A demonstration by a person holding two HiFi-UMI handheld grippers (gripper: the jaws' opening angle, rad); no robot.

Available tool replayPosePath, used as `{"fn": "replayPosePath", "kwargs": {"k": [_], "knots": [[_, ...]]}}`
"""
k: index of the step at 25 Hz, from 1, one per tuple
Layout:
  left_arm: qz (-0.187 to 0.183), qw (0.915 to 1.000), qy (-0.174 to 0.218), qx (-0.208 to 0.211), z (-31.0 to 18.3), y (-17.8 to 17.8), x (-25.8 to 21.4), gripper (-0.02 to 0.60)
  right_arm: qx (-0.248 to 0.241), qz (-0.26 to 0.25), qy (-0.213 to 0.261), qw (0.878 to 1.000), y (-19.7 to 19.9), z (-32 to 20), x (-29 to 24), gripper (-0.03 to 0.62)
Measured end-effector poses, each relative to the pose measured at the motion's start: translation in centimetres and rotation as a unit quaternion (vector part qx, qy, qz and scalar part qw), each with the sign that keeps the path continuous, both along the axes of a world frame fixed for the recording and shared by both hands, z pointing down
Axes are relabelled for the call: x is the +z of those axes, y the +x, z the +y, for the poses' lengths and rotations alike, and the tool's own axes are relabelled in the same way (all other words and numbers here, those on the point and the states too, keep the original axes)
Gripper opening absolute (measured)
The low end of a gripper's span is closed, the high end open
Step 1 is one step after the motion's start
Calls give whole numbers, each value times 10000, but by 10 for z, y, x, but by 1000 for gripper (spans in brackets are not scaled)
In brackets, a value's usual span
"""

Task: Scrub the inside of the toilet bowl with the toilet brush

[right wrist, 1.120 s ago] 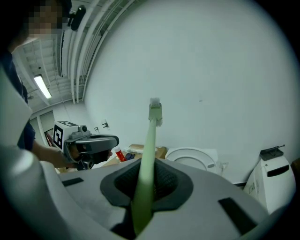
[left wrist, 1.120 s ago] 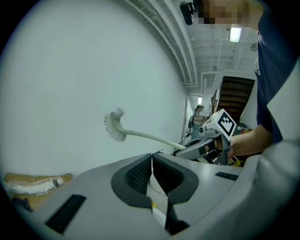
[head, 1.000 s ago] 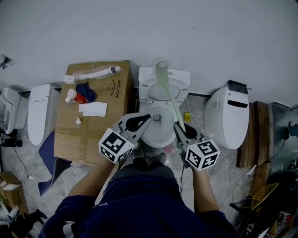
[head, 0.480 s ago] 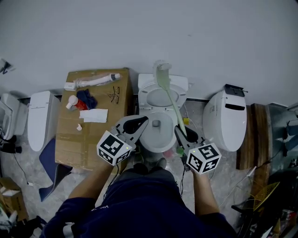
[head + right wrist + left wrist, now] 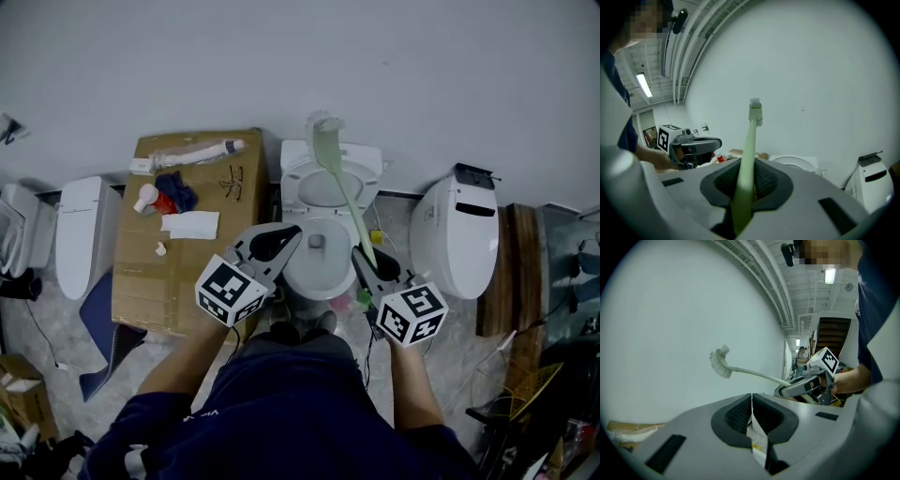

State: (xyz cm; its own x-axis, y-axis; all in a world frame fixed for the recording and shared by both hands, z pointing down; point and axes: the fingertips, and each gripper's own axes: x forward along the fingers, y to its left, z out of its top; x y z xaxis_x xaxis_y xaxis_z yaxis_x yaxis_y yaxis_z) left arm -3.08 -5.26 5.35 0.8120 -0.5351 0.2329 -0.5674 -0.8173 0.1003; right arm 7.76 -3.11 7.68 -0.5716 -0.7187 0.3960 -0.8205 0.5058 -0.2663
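Green plastic toilet brush clamped in right gripper, head up at 12 o'clock | left gripper closed, empty | scrub likely unstarted; next: lower into white ceramic toilet bowl

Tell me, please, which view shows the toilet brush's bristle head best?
The left gripper view: the bristle head shows side-on against the wall. The head view shows it from above; the right gripper view, small, along the handle.

A: Noted: toilet bowl glossy white, ceramic-looking. And the toilet brush?

B: Smooth pale-green plastic handle, white bristles. The cardboard: matt, brown. The right gripper: matt grey plastic shell, dark ribbed pads.
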Motion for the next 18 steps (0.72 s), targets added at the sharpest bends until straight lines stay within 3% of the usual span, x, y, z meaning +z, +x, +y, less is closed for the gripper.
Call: {"fn": "replayPosePath", "kwargs": {"k": [18], "knots": [[25,10000,-80,11,4,4,8,35,-6,2,-48,10000,-1,5,5,55]]}}
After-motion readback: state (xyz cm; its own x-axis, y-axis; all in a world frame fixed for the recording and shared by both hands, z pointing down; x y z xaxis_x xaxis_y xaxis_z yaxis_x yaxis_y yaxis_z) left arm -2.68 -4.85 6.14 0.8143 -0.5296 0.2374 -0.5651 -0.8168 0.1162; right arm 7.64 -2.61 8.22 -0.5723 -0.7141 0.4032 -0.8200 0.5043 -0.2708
